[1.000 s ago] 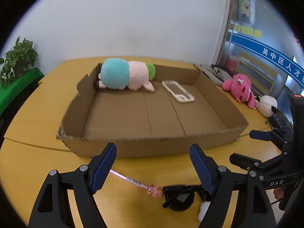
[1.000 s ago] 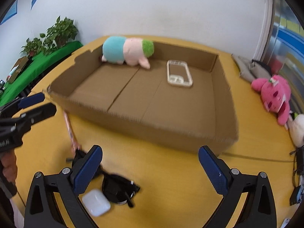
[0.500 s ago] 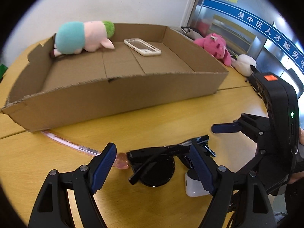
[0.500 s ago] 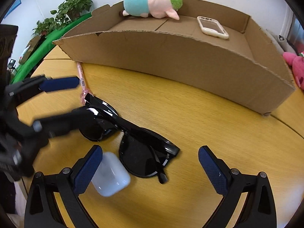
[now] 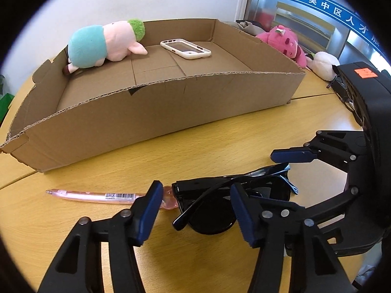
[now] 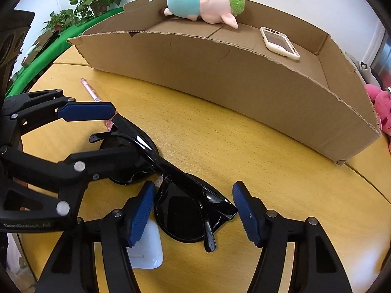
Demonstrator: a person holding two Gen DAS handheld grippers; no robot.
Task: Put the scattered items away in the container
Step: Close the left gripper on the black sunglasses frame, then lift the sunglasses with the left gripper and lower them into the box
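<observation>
Both grippers, jaws spread, are flanking black sunglasses (image 6: 171,185) lying on the desk (image 6: 244,146): left gripper (image 5: 196,211), right gripper (image 6: 193,208). Next likely needs closing, then lifting into the cardboard box (image 5: 146,112) ahead.

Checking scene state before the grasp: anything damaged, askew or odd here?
The cardboard box has a ragged, torn front rim with a notch. The sunglasses lie on the table with one arm crossed over a lens, the pink pen touching one end. Both open grippers, left and right, straddle them. Nothing spilled.
</observation>
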